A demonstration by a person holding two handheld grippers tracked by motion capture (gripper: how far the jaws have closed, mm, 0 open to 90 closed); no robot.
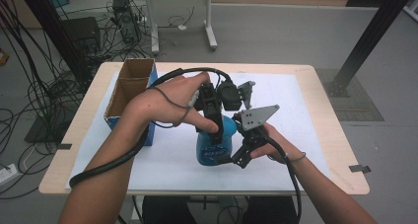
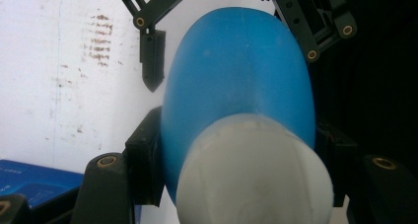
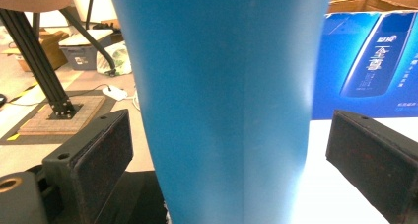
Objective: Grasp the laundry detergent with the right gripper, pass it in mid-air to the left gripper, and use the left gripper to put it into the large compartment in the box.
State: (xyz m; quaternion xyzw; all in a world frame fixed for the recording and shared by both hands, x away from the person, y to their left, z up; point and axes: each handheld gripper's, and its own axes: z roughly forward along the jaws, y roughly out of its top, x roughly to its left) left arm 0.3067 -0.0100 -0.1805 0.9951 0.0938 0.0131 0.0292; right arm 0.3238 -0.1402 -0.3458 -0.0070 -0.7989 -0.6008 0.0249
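A blue bottle (image 1: 215,144) stands upright on the white-covered surface (image 1: 305,130), between both sets of jaws. The right gripper (image 1: 240,157) has its jaws spread apart either side of the bottle's base, not touching. The left gripper (image 1: 213,116) clamps the neck below the white cap (image 2: 254,177). Beyond sits an open cardboard box (image 1: 129,93). A one-sided squeeze low down could likely tip the bottle.

Left gripper (image 1: 213,130) clamped, right gripper (image 1: 235,161) agape.
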